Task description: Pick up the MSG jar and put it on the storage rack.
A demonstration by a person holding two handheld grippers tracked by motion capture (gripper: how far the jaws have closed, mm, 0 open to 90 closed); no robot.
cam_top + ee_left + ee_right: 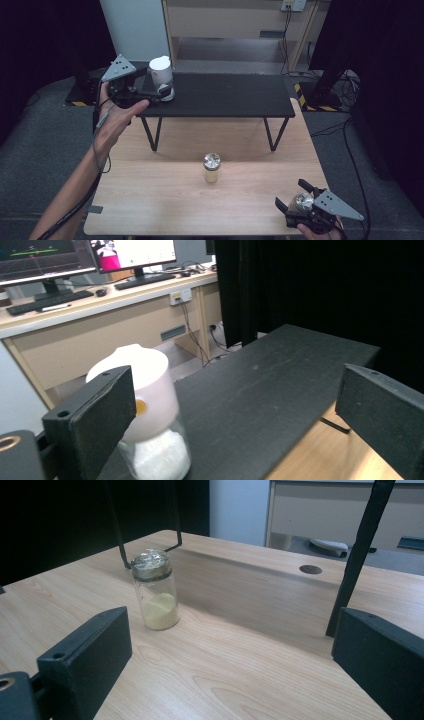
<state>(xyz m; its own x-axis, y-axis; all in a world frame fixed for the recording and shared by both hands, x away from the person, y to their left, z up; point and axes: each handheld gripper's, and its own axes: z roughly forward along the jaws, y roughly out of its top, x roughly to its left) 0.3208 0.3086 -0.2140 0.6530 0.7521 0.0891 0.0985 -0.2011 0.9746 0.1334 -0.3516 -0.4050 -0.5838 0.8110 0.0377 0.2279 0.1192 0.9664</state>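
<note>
Jars wait apart: my left gripper (pixel 162 93) gapes wide beside the white-capped jar (pixel 161 77) on the black shelf (pixel 225 95); my right gripper (pixel 295 200), equally open and empty, faces the yellow-powder jar (pixel 211 168) mid-table (pixel 150 200).

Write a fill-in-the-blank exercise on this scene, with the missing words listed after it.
1. The white-capped jar stands on the black ___.
2. The glass jar with the silver lid holds ___ powder.
3. The jaws of the left tool and right tool are both ___.
4. The glass jar stands on the ___ table.

Missing words: shelf; yellow; open; wooden
</note>
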